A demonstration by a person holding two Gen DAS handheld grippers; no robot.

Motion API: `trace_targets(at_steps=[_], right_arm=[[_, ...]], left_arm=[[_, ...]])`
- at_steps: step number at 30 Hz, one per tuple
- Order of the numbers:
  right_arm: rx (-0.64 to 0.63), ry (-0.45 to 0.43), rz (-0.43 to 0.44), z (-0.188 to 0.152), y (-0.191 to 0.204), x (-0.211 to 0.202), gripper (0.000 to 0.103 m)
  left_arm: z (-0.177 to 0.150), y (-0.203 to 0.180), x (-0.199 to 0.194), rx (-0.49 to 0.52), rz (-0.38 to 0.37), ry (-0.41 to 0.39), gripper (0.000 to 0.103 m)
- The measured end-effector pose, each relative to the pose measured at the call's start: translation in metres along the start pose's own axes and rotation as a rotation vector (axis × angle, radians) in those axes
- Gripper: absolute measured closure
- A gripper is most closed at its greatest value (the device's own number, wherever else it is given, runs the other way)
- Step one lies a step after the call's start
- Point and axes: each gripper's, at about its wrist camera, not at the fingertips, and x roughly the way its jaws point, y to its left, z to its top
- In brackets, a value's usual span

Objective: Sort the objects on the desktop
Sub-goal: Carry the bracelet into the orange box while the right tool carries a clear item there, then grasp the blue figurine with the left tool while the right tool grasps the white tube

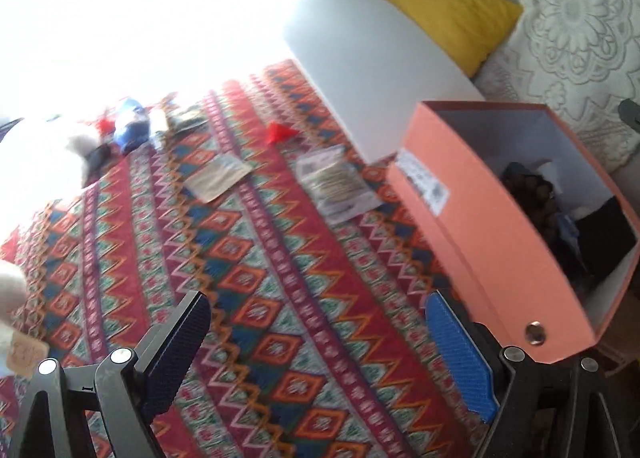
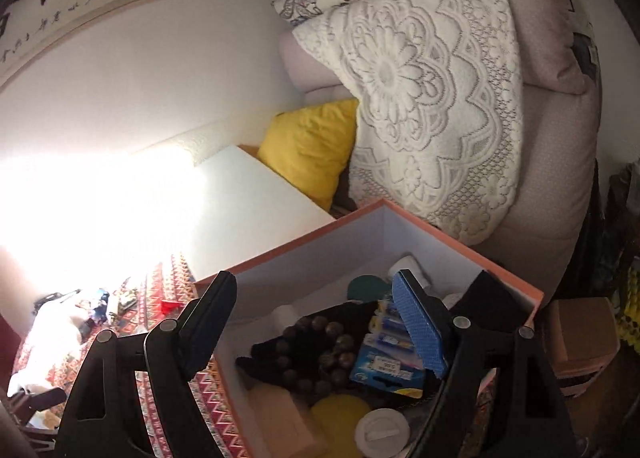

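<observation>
An orange box point(image 1: 500, 242) stands open at the right of the patterned cloth point(image 1: 260, 278). My left gripper point(image 1: 320, 350) hangs open over the cloth beside the box, with nothing between its fingers. On the cloth farther off lie a clear packet point(image 1: 338, 184), a paper sachet point(image 1: 218, 176), a small red piece point(image 1: 280, 133) and a blue-white packet point(image 1: 130, 126). My right gripper point(image 2: 316, 322) is open above the orange box point(image 2: 300, 246). Inside the box lie a string of brown beads point(image 2: 320, 342), a blue battery pack point(image 2: 384, 362), a tan block point(image 2: 280, 406) and a white lid point(image 2: 382, 434).
A white block point(image 1: 380, 70) borders the cloth at the back. Behind it are a yellow cushion point(image 1: 452, 18) and a sofa under a lace cover point(image 1: 572, 30). Strong glare washes out the far left. A cardboard box point(image 2: 580, 334) stands to the right of the orange box.
</observation>
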Motion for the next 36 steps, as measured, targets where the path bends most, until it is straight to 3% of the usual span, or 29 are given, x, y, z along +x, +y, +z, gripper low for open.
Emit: trace_targets(at_steps=[6,10,15,24,30,36], right_arm=[[-0.13,0.042,0.115,-0.024,0.088,0.017,0.017],[-0.184,0.143,0.218,-0.049,0.143,0.042,0.017],[-0.263,0.23,0.24,-0.079,0.199,0.065,0.017],[-0.368,0.266,0.249,-0.113,0.256,0.076,0.017],[-0.376,0.306,0.233,-0.12,0.267,0.093,0.017],[-0.322,0.319,0.168,-0.114,0.249,0.106,0.017]], left_arm=[[-0.058,0.105,-0.014,-0.191,0.095,0.008,0.009],[-0.086,0.177,-0.024,-0.369,0.129,0.005,0.009],[-0.109,0.226,-0.024,-0.454,0.19,-0.01,0.009],[-0.102,0.224,-0.033,-0.326,0.34,-0.15,0.009],[-0.086,0.223,-0.025,-0.27,0.366,-0.175,0.009],[-0.081,0.219,-0.012,-0.27,0.342,-0.161,0.009]])
